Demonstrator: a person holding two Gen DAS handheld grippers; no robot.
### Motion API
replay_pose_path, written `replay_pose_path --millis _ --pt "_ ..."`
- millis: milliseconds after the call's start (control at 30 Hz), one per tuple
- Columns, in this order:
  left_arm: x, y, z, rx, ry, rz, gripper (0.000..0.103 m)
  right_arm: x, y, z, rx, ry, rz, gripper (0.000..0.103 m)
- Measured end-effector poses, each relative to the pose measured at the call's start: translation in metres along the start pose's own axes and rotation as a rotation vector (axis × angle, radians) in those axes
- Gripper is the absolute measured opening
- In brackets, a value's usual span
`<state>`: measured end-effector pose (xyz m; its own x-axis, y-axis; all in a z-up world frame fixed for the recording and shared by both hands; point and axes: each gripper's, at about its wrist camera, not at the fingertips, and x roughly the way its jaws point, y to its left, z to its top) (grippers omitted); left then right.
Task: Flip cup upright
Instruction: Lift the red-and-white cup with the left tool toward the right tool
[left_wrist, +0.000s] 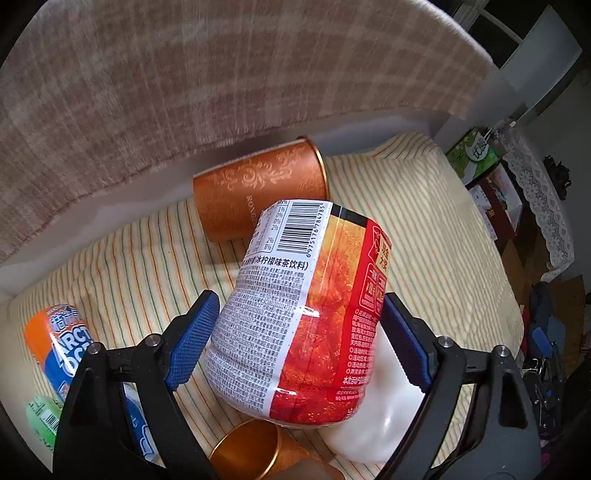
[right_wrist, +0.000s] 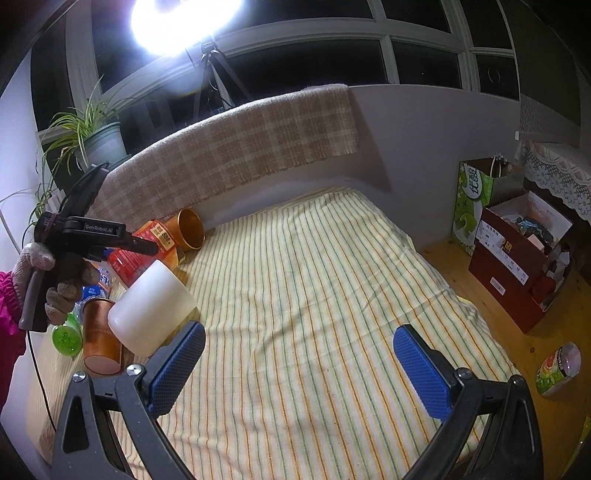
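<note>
My left gripper (left_wrist: 297, 334) is shut on a red and white labelled drink cup (left_wrist: 303, 306), held tilted above the striped cloth. It also shows in the right wrist view (right_wrist: 142, 258), far left. A white cup (left_wrist: 373, 417) lies on its side under it, seen in the right wrist view (right_wrist: 151, 310) by my left fingertip. An orange cup (left_wrist: 258, 188) lies on its side near the back wall. A second orange cup (left_wrist: 247, 454) lies below the held one. My right gripper (right_wrist: 299, 369) is open and empty over the cloth.
A blue and orange can (left_wrist: 62, 343) and a green bottle (left_wrist: 40, 417) lie at the left. The striped cloth (right_wrist: 314, 288) covers the table. A plaid-covered backrest (right_wrist: 229, 147) stands behind. Boxes (right_wrist: 517, 258) and a can (right_wrist: 557, 369) sit on the wooden floor at right.
</note>
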<state>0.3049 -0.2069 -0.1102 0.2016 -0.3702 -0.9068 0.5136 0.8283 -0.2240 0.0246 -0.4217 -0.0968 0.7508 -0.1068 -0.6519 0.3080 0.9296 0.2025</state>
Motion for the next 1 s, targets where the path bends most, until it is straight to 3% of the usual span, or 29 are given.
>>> replay_pose_path --millis 500,800,1000 --pt "-0.085 0.001 -0.023 -0.018 -0.172 -0.001 0.09 -0.021 0.023 0.006 -0.043 -0.032 0.031 0.103" --pt "-0.147 0.032 -0.09 -0.117 -0.268 0.002 0.09 -0.034 0.054 0.003 -0.1 -0.045 0.099 0.103" --pt "-0.154 0.048 -0.145 -0.212 -0.278 -0.012 0.09 -0.039 0.078 -0.003 -0.14 -0.041 0.151 0.103"
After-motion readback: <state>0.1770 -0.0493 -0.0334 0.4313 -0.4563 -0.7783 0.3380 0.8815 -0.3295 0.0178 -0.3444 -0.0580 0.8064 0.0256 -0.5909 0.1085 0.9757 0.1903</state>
